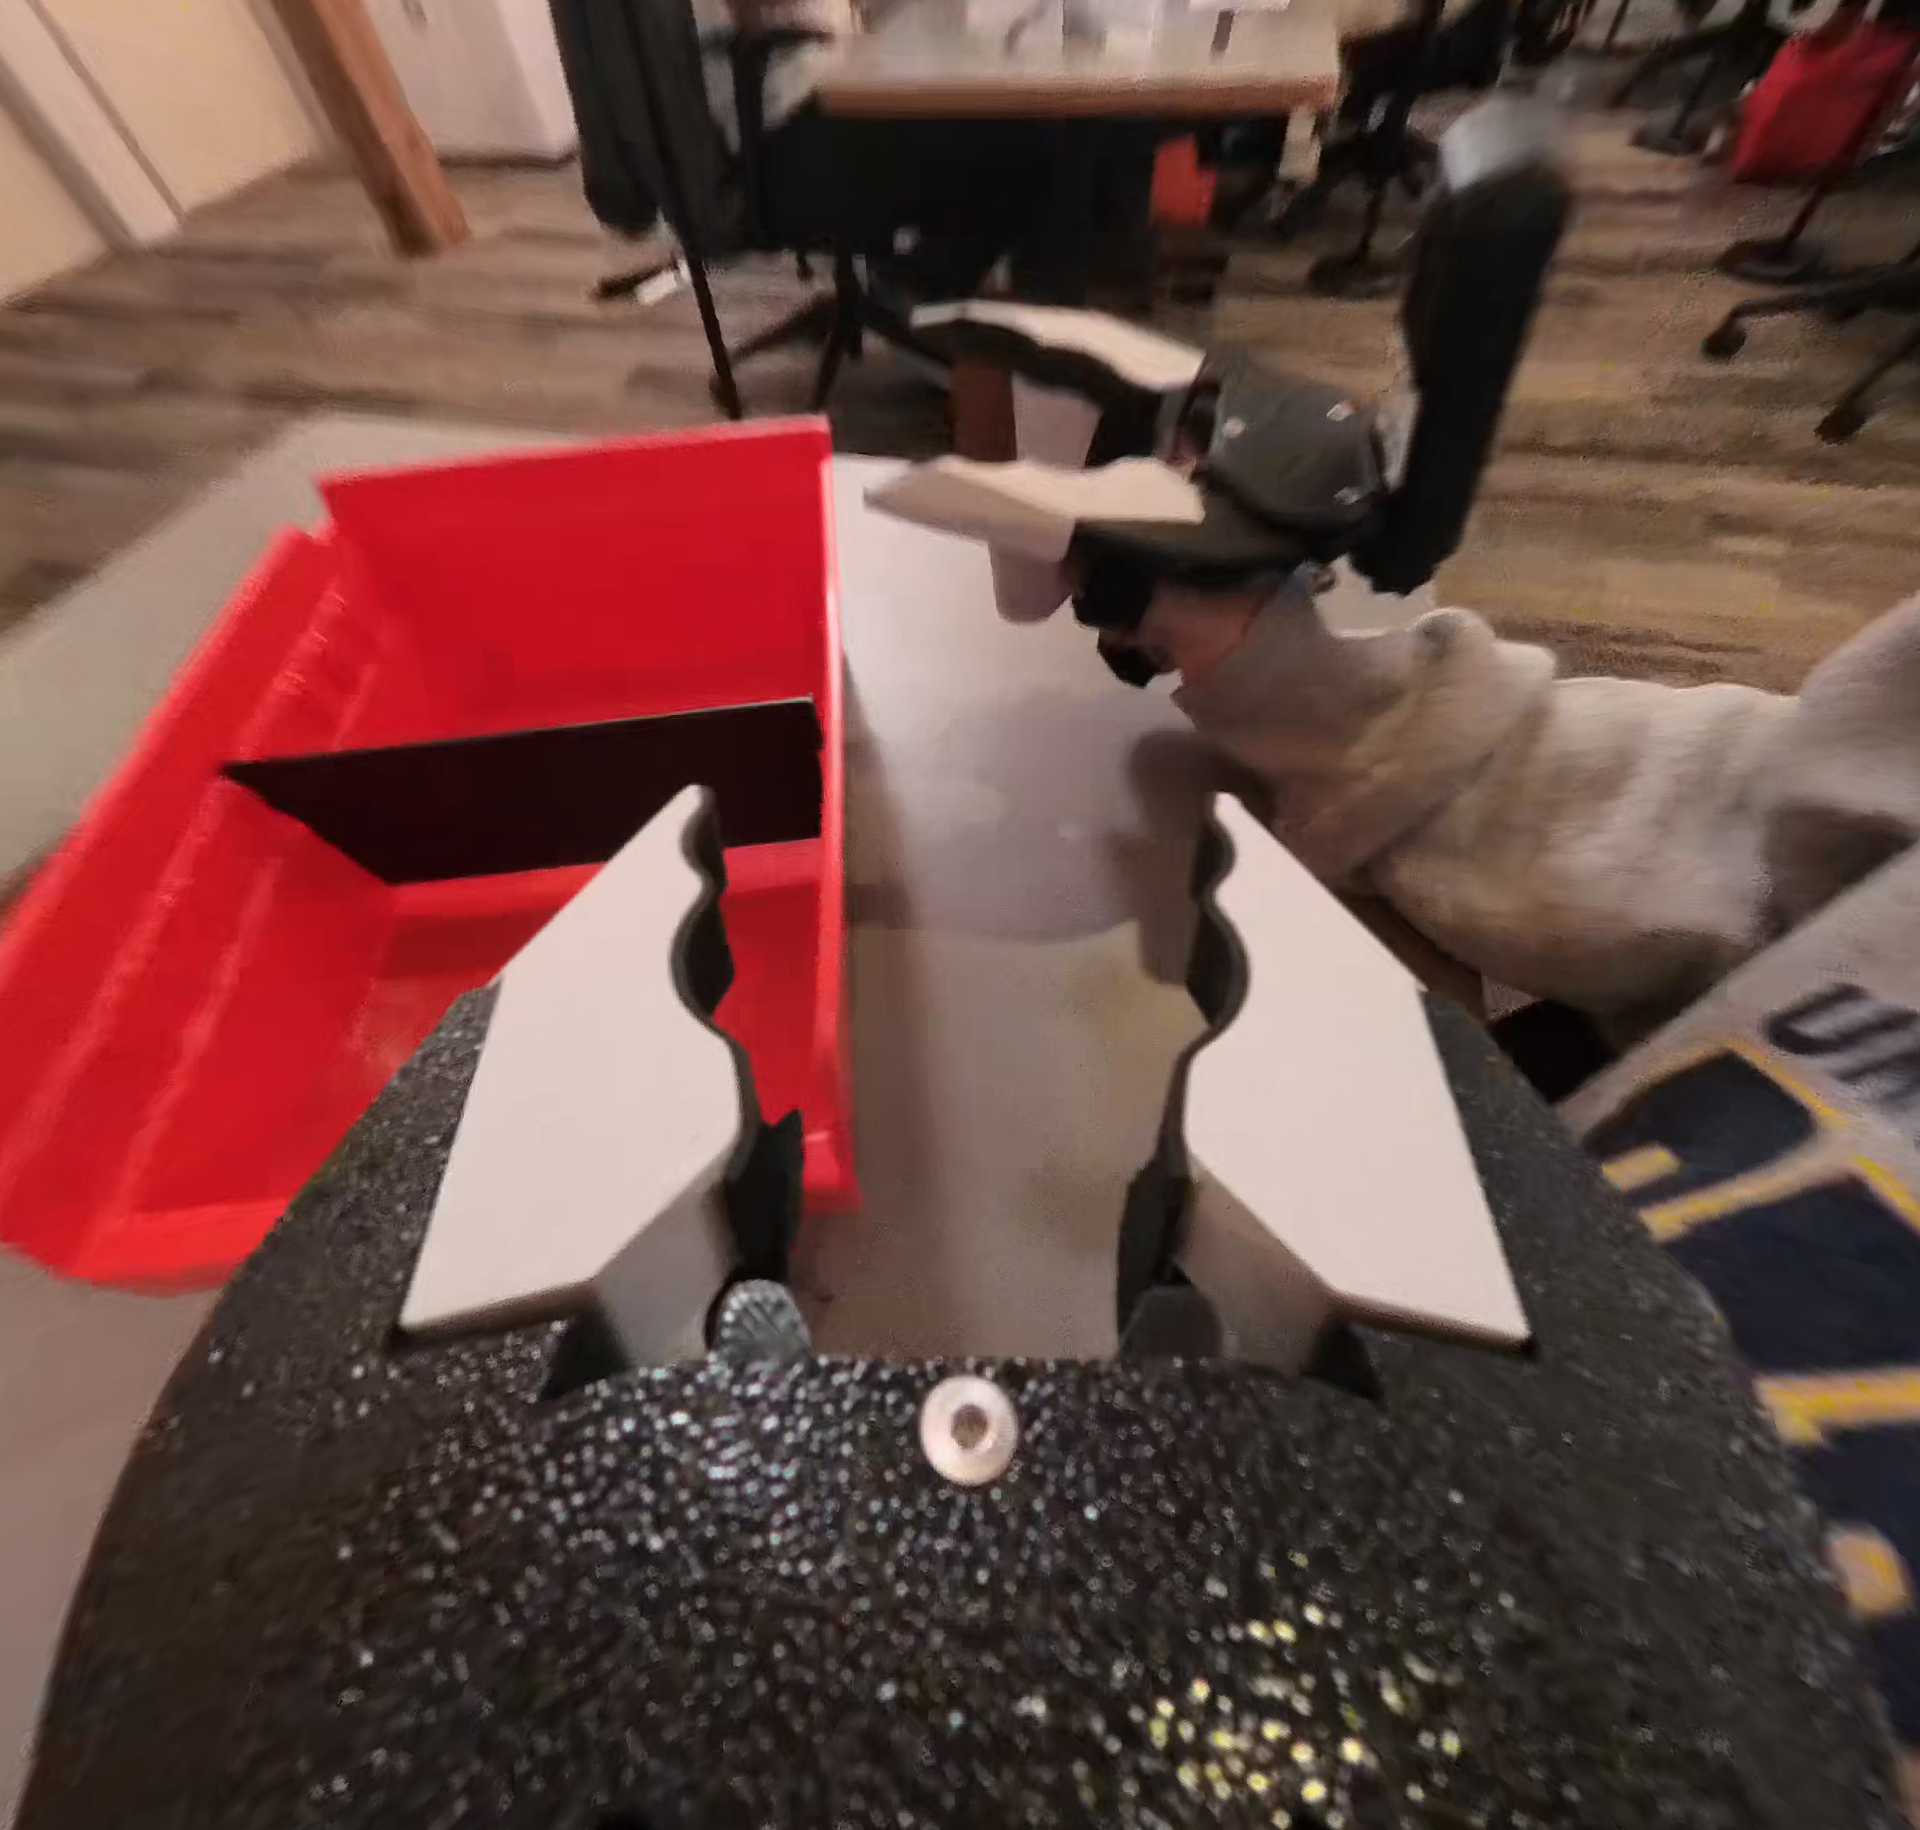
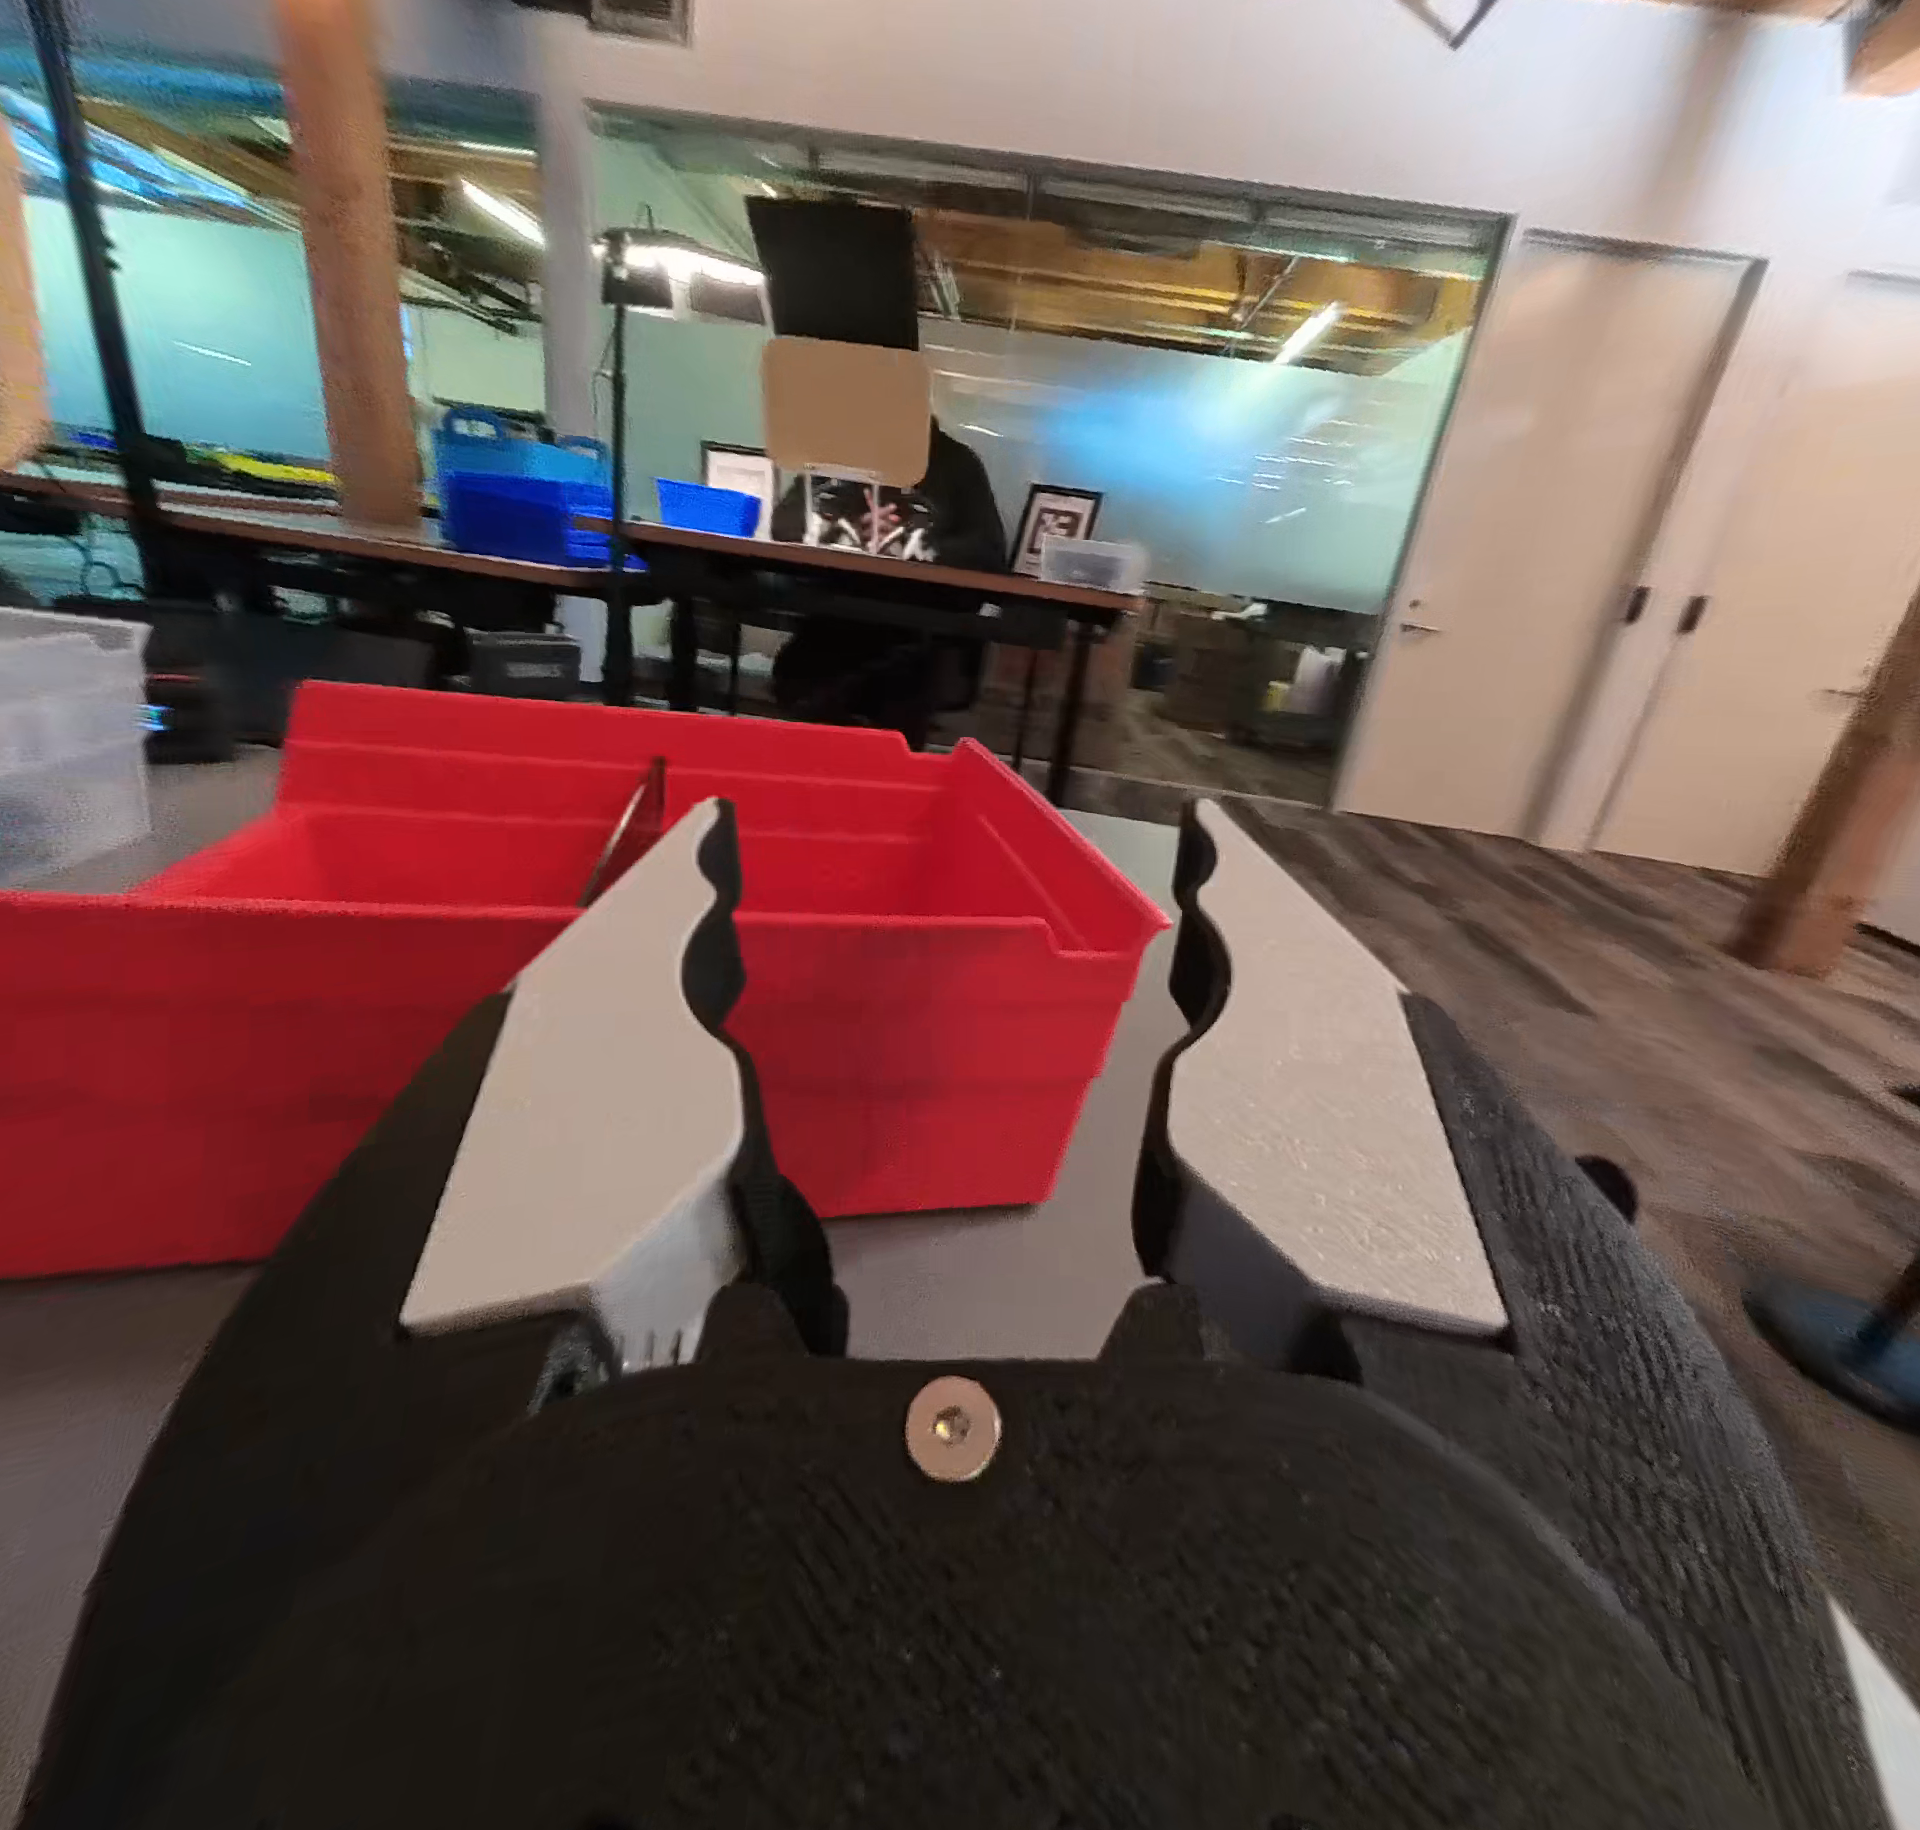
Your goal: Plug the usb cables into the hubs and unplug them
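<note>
Bare worktop [image 1: 966, 1053] lies open ahead of your left gripper [image 1: 961, 824]. The red bin [image 1: 582, 585] walls its left side; your right gripper [image 1: 935, 419] hangs beyond.

My left gripper [image 1: 961, 814] is speckled black plastic with grey scalloped fingers [image 1: 603, 1032] and one silver screw [image 1: 968, 1433]; my right gripper [image 2: 956, 824] matches. My fuzzy cream sleeve [image 1: 1507, 772] shows.

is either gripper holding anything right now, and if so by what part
Nothing is held. The left gripper and the right gripper both stand open with bare gaps between their fingers, beside the red bin. No cable or hub shows.
</note>
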